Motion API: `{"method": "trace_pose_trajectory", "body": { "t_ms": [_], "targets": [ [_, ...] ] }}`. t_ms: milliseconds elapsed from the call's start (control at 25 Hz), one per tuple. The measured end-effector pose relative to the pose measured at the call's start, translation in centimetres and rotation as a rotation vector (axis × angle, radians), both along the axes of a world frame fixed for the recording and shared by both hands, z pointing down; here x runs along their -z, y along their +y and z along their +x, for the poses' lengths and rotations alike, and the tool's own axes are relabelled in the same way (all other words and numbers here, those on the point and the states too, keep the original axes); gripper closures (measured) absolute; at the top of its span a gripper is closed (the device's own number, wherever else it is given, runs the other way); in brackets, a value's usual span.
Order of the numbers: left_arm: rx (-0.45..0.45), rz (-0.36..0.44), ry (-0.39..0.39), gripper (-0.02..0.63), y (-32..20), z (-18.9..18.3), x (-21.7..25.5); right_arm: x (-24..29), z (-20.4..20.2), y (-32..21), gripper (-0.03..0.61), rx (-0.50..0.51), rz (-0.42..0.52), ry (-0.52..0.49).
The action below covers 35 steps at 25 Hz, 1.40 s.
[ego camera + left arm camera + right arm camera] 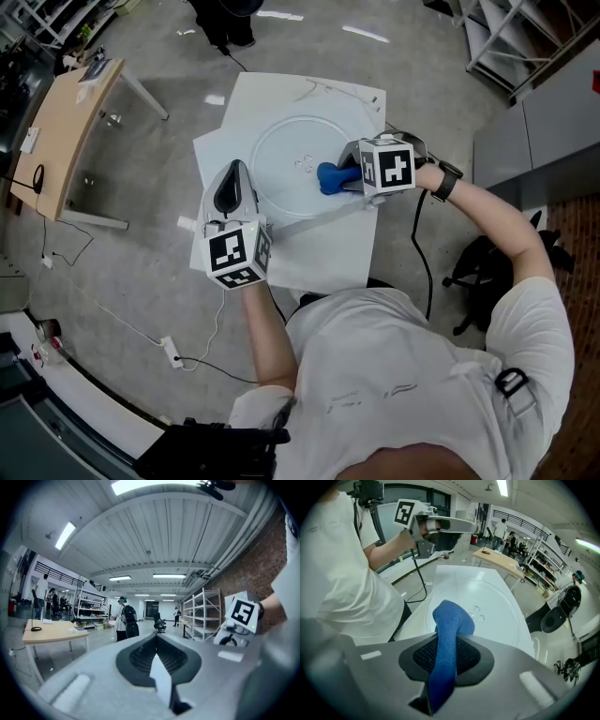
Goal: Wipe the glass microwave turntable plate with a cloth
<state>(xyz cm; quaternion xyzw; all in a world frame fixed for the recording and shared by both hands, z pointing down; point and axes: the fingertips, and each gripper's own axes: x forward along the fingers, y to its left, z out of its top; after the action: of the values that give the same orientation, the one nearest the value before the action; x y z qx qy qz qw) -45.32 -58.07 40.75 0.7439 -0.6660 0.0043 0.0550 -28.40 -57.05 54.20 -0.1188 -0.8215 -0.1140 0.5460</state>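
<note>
On a stack of flat white sheets (pixel 328 253) lies the plate (pixel 291 155), a round disc of clear glass with a raised rim and small moulded bumps at its centre (it reads as pale grey against the white). On its right half, near the rim, sits the cloth (pixel 333 176), a soft blue fabric bunched into a rounded lump. The right gripper (pixel 349 176) has its jaws pinching the cloth's tail, so that the blue wad sticks out past the grey jaw tips and onto the glass. The left gripper (pixel 234 178) hangs just beside the plate's left edge; its jaws are pressed together on a thin white sliver (pixel 161 677), and I cannot tell what that sliver belongs to. A black cable (pixel 424 253) trails from the right gripper down past the sheets. Around them the floor (pixel 141 281) is bare grey concrete, with a pale wooden desk (pixel 66 131) to the left and metal shelves (pixel 525 37) at the upper right.
</note>
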Motion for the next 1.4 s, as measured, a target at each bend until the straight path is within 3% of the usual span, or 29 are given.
{"method": "trace_pose_trajectory", "body": {
  "t_ms": [200, 400, 560, 760, 920, 1160, 1400],
  "targets": [
    [0.009, 0.000, -0.004, 0.612, 0.3, -0.6, 0.3, 0.0, -3.9, 3.6, 0.505, 0.116, -0.028, -0.040],
    [0.033, -0.005, -0.007, 0.612, 0.6, -1.7, 0.3, -0.1, -8.9, 3.9, 0.505, 0.156, -0.030, -0.090],
    [0.047, -0.009, -0.009, 0.612, 1.1, -2.3, 0.2, -0.3, -12.5, 1.8, 0.505, 0.136, -0.002, -0.127],
    [0.053, -0.011, -0.010, 0.612, 1.3, -2.5, 0.2, -0.2, -14.8, -4.4, 0.505, 0.019, 0.104, -0.175],
    [0.057, -0.010, -0.009, 0.612, 1.3, -2.8, 0.1, -0.4, -13.1, -8.9, 0.506, -0.076, 0.144, -0.154],
    [0.048, -0.009, -0.003, 0.612, 0.8, -2.7, -0.1, -0.6, -6.8, -11.6, 0.506, -0.165, 0.162, -0.084],
    [0.021, -0.013, 0.000, 0.612, -0.1, -1.6, -0.4, -0.1, -0.2, -9.7, 0.506, -0.125, 0.198, 0.001]
  ]
}}
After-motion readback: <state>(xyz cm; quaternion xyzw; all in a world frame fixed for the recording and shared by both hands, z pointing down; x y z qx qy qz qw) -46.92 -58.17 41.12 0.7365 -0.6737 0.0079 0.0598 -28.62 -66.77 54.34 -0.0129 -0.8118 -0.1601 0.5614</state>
